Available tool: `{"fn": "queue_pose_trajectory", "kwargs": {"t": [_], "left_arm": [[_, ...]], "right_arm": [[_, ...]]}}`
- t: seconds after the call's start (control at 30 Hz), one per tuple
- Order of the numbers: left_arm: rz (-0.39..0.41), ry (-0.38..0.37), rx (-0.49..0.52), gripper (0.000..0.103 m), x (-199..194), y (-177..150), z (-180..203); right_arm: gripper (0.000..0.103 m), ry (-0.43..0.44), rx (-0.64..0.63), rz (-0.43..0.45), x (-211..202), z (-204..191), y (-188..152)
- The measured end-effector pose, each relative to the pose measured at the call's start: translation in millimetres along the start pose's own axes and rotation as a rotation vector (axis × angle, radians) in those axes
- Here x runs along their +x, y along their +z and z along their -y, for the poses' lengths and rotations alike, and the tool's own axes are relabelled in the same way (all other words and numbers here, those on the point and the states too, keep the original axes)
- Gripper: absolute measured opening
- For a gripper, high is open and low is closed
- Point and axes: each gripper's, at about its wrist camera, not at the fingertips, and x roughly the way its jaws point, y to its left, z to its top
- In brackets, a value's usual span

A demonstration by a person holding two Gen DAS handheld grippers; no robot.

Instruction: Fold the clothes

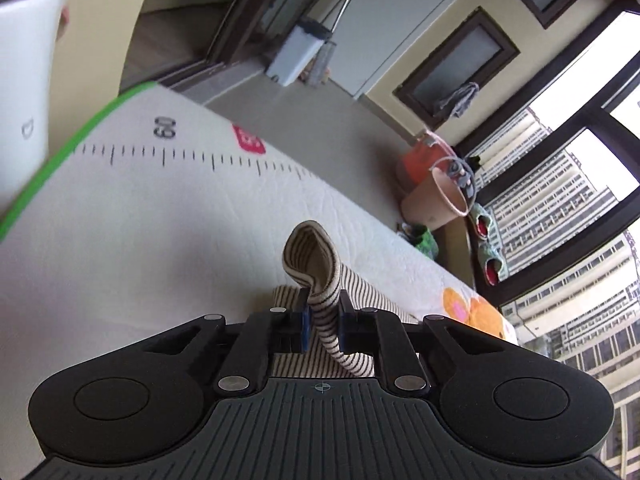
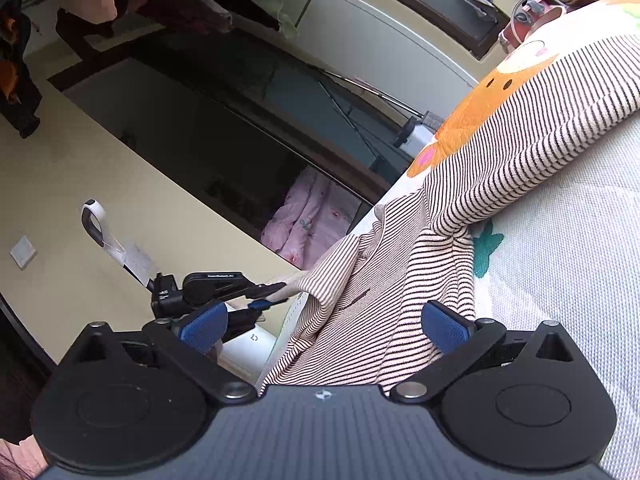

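A cream garment with thin dark stripes (image 1: pixel 316 264) lies on a white quilted play mat (image 1: pixel 160 220). My left gripper (image 1: pixel 324 320) is shut on a fold of it, and a loop of the cloth stands up past the blue pads. In the right wrist view the same striped garment (image 2: pixel 520 128) stretches across the mat (image 2: pixel 560 260) and bunches toward the camera. My right gripper (image 2: pixel 325 328) stands open and wide, with loose cloth lying between its blue pads (image 2: pixel 446 330). The left gripper (image 2: pixel 276 294) shows there at the garment's left edge, pinching it.
The mat has a green border (image 1: pixel 100 112), a printed ruler and an orange cartoon print (image 1: pixel 476 312). A white appliance (image 1: pixel 24 80) stands at its left. Pink and orange buckets (image 1: pixel 436 196) and slippers (image 1: pixel 490 256) sit by the windows. A vacuum handle (image 2: pixel 94 220) leans on the wall.
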Motion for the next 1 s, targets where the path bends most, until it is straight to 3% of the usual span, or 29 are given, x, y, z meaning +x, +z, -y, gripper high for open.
{"fn": "queue_pose_trajectory", "kwargs": {"t": [0.1,0.27,0.33,0.37,0.4,0.43,0.5,0.6,0.73,0.87,1.0], "left_arm": [[0.116,0.064,0.047,0.013,-37,28,-6],[0.361,0.289,0.193,0.017,-114,51,-23],[0.464,0.400,0.284,0.031,-146,52,-26],[0.510,0.439,0.317,0.044,-159,50,-27],[0.536,0.445,0.324,0.055,-168,47,-28],[0.552,0.437,0.319,0.059,-176,43,-29],[0.530,0.365,0.295,0.074,-182,32,-29],[0.432,0.259,0.321,0.091,-164,10,-15],[0.229,0.088,0.388,0.093,-93,-11,5],[0.019,-0.020,0.459,0.094,-18,-35,29],[-0.040,-0.062,0.571,0.094,40,-52,44]], "right_arm": [[0.103,0.001,0.000,0.001,0,0,0],[0.103,0.001,0.002,0.002,0,-1,0],[0.103,0.001,0.003,0.002,0,-1,0],[0.103,0.000,0.003,0.002,0,-1,0],[0.103,0.000,0.003,0.002,1,-1,0],[0.103,0.000,0.004,0.002,1,-1,0],[0.103,0.002,0.008,0.004,0,0,0],[0.103,0.000,0.008,0.003,1,-1,1],[0.103,-0.029,-0.019,-0.036,7,-6,2],[0.103,-0.124,-0.138,-0.216,28,-22,6],[0.103,-0.222,-0.215,-0.335,47,-42,11]]}}
